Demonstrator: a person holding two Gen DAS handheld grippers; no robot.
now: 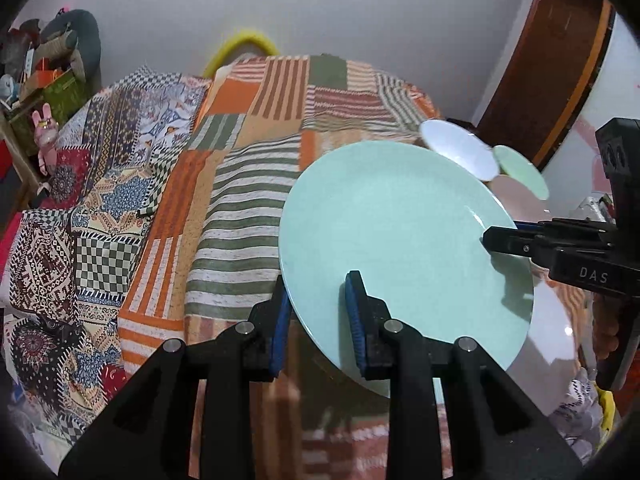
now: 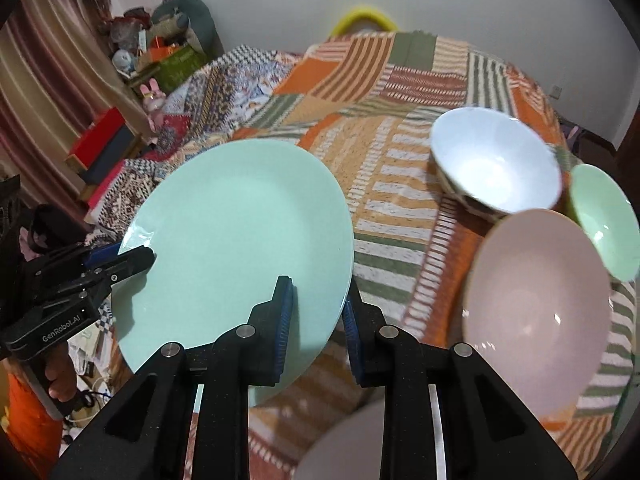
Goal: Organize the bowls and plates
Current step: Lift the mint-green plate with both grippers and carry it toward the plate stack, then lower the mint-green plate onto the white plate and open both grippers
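A large mint green plate is held in the air above the patchwork blanket, gripped at two sides. My left gripper is shut on its near left rim. My right gripper is shut on its right rim and shows in the left wrist view coming in from the right. The left gripper shows at the left in the right wrist view. A white bowl, a pink bowl and a small green bowl lie on the blanket to the right.
The patchwork blanket covers a bed. Another white dish lies under the right gripper. Boxes and toys stand at the far left by a curtain. A wooden door is at the right.
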